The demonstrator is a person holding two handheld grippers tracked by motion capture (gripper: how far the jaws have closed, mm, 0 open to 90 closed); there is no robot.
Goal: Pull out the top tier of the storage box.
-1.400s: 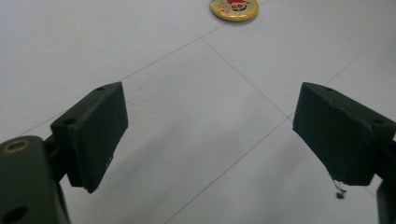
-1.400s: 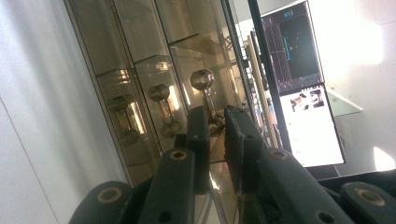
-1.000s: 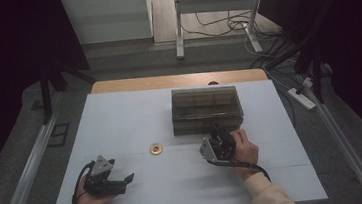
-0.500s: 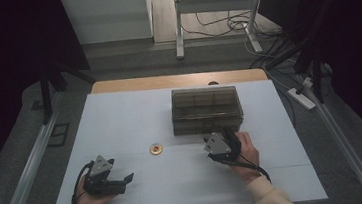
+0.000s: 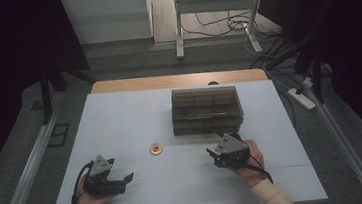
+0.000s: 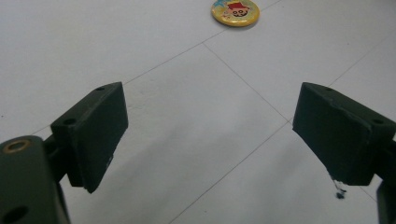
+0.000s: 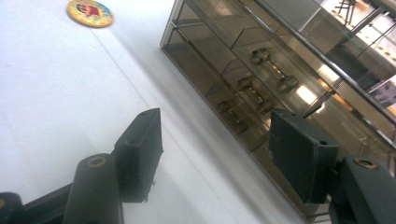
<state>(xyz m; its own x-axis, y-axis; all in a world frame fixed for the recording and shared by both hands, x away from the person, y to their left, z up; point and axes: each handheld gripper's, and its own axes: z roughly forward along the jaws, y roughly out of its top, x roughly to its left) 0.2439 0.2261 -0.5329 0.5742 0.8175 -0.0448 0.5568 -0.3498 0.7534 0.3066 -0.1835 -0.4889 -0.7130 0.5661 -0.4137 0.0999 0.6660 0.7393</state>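
While just beside the box (smoky, lidded), right tool, agape.

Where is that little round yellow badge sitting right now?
In the high view the yellow badge lies flat on the white table, near the middle, just left of the smoky clear box and between the left gripper and right gripper.
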